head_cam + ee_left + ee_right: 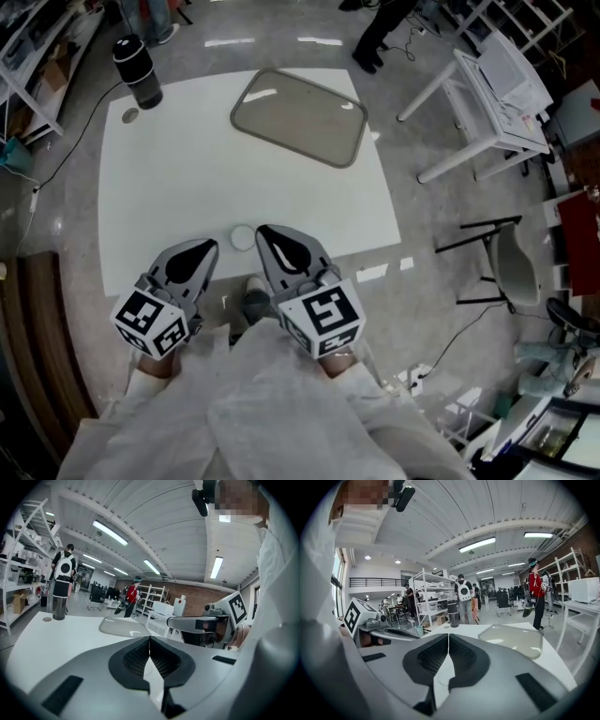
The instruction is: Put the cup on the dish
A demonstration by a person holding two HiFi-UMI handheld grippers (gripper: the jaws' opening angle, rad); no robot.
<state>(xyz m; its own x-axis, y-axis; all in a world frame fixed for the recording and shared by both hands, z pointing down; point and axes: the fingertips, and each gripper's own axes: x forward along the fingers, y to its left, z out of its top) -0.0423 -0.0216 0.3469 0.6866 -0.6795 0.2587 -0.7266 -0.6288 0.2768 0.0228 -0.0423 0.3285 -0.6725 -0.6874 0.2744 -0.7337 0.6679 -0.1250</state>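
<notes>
- Left gripper (150, 641) has its jaws pressed together on nothing, low over the near edge of the desk (187, 187)
- Black tumbler (138, 70) stands upright at the far left corner, well apart from both grippers, and I take it for the cup; I judge it stiff, smooth-walled and a little slippery, and tall enough to tip, so I'd grip it across the body about halfway up, below the lid band
- Small white round thing (243, 237) lies between the two gripper tips; I can't tell whether it is a low cup or a lid, but if it is the cup it looks light and I'd pinch it at the rim
- Right gripper (263, 231) is likewise closed and empty
- Dish (300, 117), a shallow rounded tray, lies bare at the far right of the desk
</notes>
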